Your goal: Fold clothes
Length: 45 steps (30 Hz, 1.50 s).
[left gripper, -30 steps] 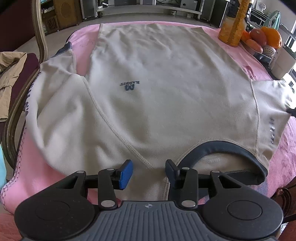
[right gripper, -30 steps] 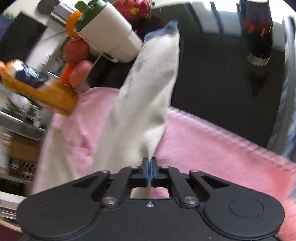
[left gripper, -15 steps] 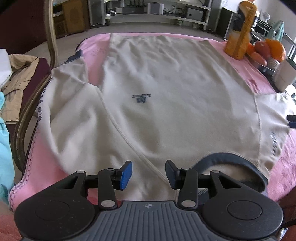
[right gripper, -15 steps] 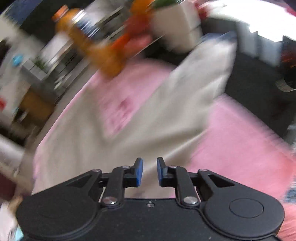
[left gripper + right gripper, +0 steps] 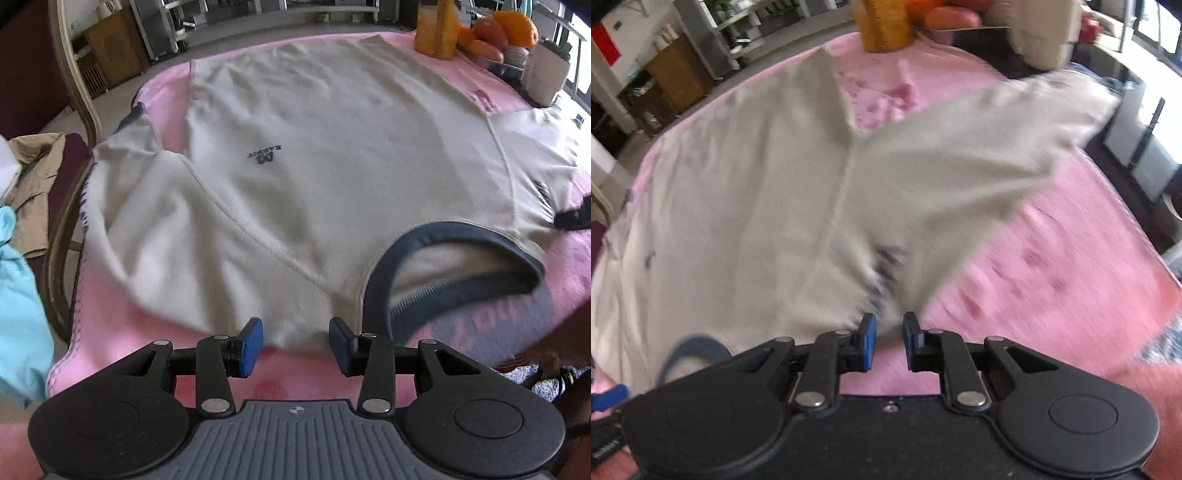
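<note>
A beige T-shirt (image 5: 332, 155) with a dark blue collar (image 5: 443, 236) and a small chest logo lies flat on a pink cloth (image 5: 110, 332). My left gripper (image 5: 295, 345) is open and empty, just off the shoulder edge left of the collar. My right gripper (image 5: 889, 338) is open and empty at the near edge of the shirt (image 5: 757, 221), by the right sleeve (image 5: 979, 166), which lies spread toward the table's right edge. Its dark tip shows in the left wrist view (image 5: 574, 218).
An orange juice bottle (image 5: 436, 29), a fruit bowl (image 5: 498, 33) and a white container (image 5: 546, 74) stand at the far right. A wooden chair (image 5: 74, 110) with clothes on it stands at the left. A turquoise garment (image 5: 18, 314) hangs at the near left.
My right gripper has opened and let go of the right sleeve, which now lies on the pink cloth; it swung toward the shirt. My left gripper has drawn back a little.
</note>
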Motion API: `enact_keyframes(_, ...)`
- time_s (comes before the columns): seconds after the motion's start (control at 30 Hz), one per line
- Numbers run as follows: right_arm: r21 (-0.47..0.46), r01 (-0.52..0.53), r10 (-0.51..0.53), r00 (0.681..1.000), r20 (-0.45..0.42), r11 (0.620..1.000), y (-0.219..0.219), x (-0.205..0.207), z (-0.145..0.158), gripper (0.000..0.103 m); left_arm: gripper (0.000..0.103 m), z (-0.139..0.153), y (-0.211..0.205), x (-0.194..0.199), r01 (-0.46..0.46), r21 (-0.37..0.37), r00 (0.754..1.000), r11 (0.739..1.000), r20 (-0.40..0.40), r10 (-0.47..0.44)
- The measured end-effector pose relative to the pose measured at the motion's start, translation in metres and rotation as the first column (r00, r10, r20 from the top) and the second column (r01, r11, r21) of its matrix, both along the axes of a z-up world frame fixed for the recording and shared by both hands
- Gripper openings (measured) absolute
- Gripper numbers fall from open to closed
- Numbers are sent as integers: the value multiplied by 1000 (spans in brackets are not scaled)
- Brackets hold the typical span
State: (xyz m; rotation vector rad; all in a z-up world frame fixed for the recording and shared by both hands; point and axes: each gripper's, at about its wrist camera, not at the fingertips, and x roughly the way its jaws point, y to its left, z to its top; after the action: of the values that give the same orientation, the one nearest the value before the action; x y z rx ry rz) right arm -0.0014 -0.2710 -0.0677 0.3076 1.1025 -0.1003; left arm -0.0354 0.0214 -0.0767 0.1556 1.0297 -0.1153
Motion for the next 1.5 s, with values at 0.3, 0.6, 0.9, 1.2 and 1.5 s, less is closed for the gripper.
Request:
enact_keyframes(0.3, 216, -187, 159, 977, 142, 958, 27, -4, 5, 20, 39, -2, -3, 12, -32, -94, 999, 995, 21, 35)
enact_keyframes(0.6, 194, -297, 279, 954, 114, 935, 58, -8, 22, 28, 38, 19, 22, 1, -124, -108, 992, 986, -10, 123)
enact_keyframes(0.9, 158, -409, 301, 838, 455, 899, 88, 24, 137, 42, 39, 95, 137, 46, -327, -197, 897, 924, 244, 369)
enact_keyframes(1.2, 12, -499, 384, 682, 622, 867, 129, 101, 148, 54, 42, 36, 220, 138, -531, -282, 838, 799, -32, 545)
enact_keyframes(1.5, 106, -494, 334, 714, 615, 863, 114, 110, 86, 54, 24, -3, 226, 170, -574, -268, 819, 774, -171, 548)
